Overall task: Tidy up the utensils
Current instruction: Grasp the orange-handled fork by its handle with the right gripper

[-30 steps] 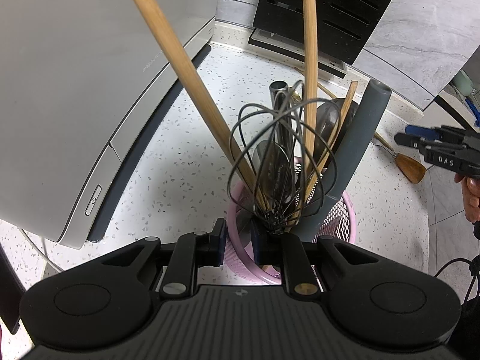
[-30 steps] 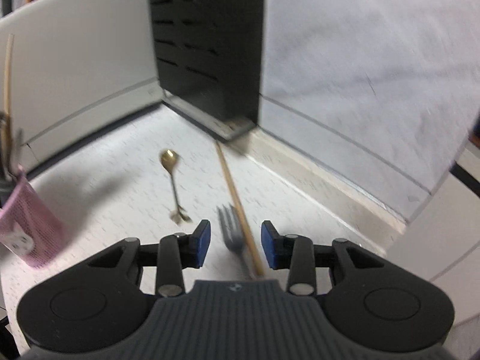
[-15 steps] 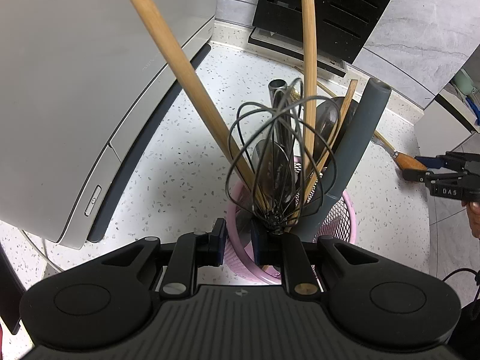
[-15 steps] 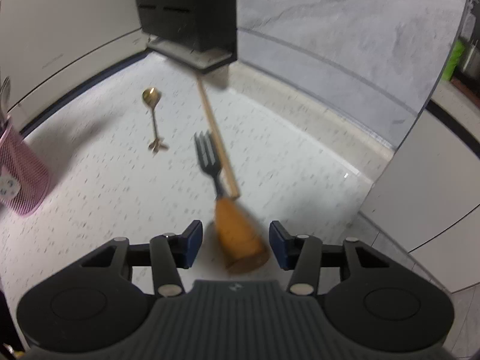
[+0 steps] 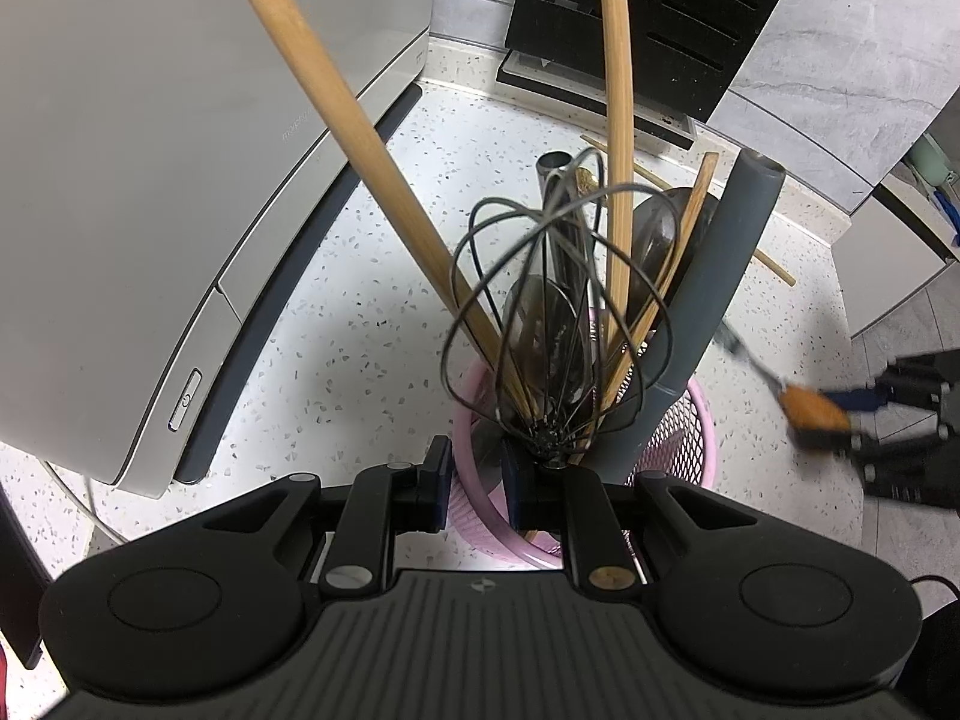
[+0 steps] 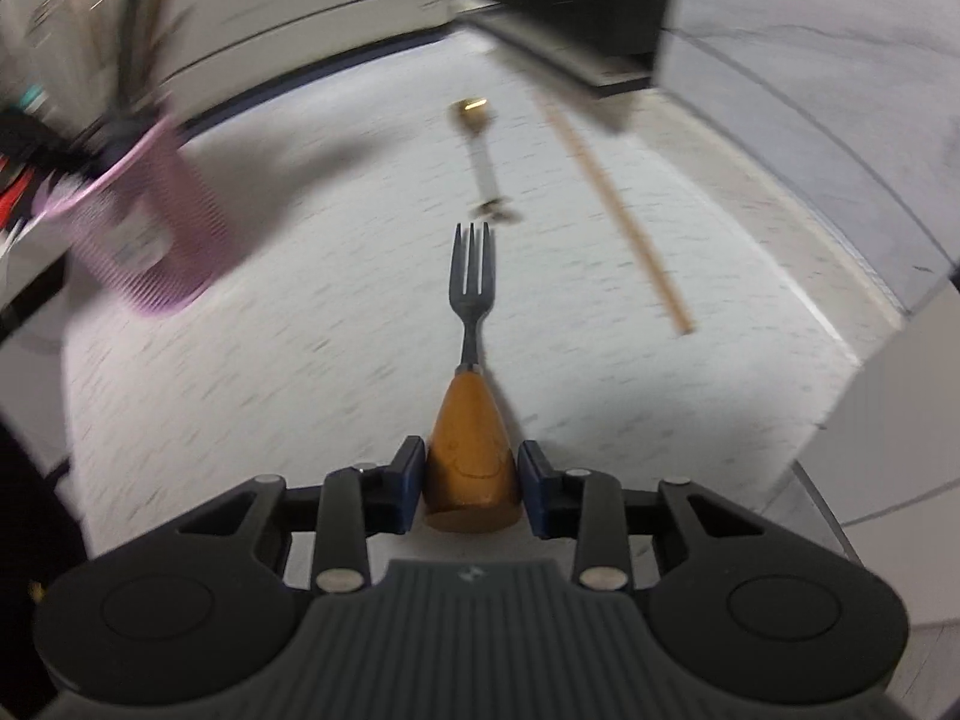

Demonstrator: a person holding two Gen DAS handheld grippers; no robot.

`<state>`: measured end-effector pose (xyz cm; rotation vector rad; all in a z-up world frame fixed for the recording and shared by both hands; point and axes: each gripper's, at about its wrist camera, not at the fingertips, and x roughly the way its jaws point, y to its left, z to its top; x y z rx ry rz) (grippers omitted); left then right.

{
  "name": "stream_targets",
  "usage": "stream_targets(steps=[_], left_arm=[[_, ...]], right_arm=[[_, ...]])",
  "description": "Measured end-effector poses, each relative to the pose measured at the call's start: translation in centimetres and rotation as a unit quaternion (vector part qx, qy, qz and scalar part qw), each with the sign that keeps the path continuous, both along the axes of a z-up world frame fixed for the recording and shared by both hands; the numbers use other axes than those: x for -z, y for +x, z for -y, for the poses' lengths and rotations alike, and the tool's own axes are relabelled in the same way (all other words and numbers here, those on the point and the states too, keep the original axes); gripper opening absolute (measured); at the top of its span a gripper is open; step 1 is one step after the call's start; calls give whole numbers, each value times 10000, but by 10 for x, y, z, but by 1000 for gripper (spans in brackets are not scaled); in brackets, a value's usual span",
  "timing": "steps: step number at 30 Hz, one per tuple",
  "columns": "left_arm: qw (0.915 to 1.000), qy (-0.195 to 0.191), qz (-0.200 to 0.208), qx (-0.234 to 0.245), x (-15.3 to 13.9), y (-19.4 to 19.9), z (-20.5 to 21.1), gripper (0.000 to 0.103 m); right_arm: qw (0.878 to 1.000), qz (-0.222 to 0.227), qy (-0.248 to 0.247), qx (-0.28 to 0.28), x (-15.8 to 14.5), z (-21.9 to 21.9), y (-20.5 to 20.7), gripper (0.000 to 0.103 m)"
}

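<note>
My left gripper (image 5: 475, 477) is shut on the near rim of the pink mesh holder (image 5: 690, 420), which holds a wire whisk (image 5: 540, 312), wooden handles, a grey handle and metal spoons. In the right wrist view the fork (image 6: 472, 276) has a fat wooden handle lying between the pads of my right gripper (image 6: 471, 477). The jaws are closing and both pads touch the handle. The tines point away over the speckled counter. A gold spoon (image 6: 480, 144) and a wooden stick (image 6: 618, 210) lie beyond the fork. From the left wrist view the fork (image 5: 810, 408) and right gripper (image 5: 864, 414) show blurred at the right.
A white appliance (image 5: 150, 180) fills the left side. A black slotted rack (image 5: 660, 18) stands against the grey wall at the back, also visible as the rack (image 6: 570, 0). The pink holder (image 6: 150, 228) stands left of the fork. The counter (image 6: 840, 330) ends at the right.
My right gripper has come down in line with the fork, and its jaws have narrowed onto the wooden handle. The left gripper and the holder have not moved.
</note>
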<state>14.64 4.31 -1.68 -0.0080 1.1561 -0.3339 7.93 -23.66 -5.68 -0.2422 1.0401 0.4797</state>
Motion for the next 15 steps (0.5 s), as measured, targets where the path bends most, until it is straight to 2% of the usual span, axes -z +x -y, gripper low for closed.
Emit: stream_targets(steps=[5, 9, 12, 15], left_arm=[[10000, 6, 4, 8, 0, 0, 0, 19], [10000, 14, 6, 7, 0, 0, 0, 19], [10000, 14, 4, 9, 0, 0, 0, 19], [10000, 16, 6, 9, 0, 0, 0, 19]], right_arm=[[9964, -71, -481, -690, -3, -14, -18, 34], [9975, 202, -320, -603, -15, -18, -13, 41], [9981, 358, -174, -465, -17, -23, -2, 41], [9986, 303, -139, -406, -10, -34, 10, 41]])
